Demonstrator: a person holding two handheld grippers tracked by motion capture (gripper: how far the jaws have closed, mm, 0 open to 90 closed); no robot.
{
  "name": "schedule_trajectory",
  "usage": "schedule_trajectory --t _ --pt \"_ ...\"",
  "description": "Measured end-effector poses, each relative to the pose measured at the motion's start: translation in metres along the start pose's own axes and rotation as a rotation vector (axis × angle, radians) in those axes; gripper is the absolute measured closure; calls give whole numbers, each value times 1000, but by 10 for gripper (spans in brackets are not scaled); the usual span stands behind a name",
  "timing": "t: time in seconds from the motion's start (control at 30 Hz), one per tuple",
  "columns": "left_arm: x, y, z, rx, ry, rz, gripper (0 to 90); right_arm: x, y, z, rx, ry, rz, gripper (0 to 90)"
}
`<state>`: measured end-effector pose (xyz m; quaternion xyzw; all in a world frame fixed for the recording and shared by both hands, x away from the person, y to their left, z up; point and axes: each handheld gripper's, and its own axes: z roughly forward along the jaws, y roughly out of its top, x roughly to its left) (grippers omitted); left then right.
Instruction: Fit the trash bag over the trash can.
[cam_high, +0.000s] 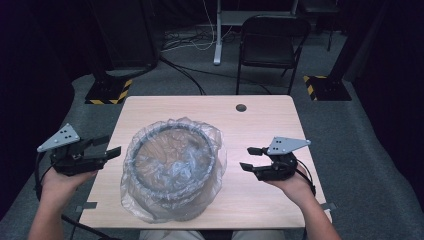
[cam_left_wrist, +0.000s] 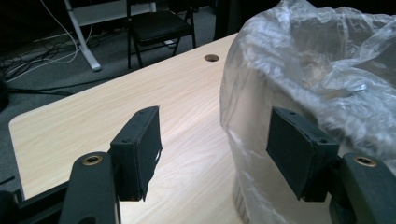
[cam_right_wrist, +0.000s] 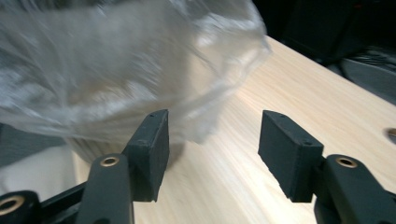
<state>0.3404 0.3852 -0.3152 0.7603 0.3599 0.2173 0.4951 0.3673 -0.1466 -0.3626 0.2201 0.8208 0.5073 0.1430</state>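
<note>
The left gripper (cam_high: 111, 145) hangs at the table's left edge, jaws spread wide with nothing between them, just beside the plastic bag (cam_high: 172, 167). The right gripper (cam_high: 250, 158) sits right of the bag, likewise released and empty. Between them, the clear bag (crinkled, draped over the rim) lines a round dark bin (cam_high: 170, 155) standing mid-table, toward the near edge of the wooden table (cam_high: 260, 127).
</note>
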Motion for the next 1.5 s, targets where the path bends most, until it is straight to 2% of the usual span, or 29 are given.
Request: schedule_trajectory --t 0.07,0.27,0.43,0.77,0.97,1.13,1.37,1.5 --pt "2 -5 0 -9 7 -7 346 -1 -4 -4 -6 -22 3 410" --pt "8 -22 3 -42 27 -48 344 -9 -27 -16 -20 -92 51 402" --pt "13 -39 9 -17 58 -58 342 -17 -52 -22 -15 -144 99 399" --pt "22 -72 21 -9 84 -102 342 -24 -74 -22 10 -186 123 377" --pt "24 -93 29 8 86 -122 341 -33 -91 -23 29 -222 168 364" --pt "24 -103 34 17 98 -124 342 -39 -103 -24 23 -252 207 362" --pt "24 -115 39 -3 103 -132 335 -43 -110 -25 37 -264 223 335" --pt "24 -122 43 -9 106 -140 322 -47 -105 -28 12 -208 229 264"
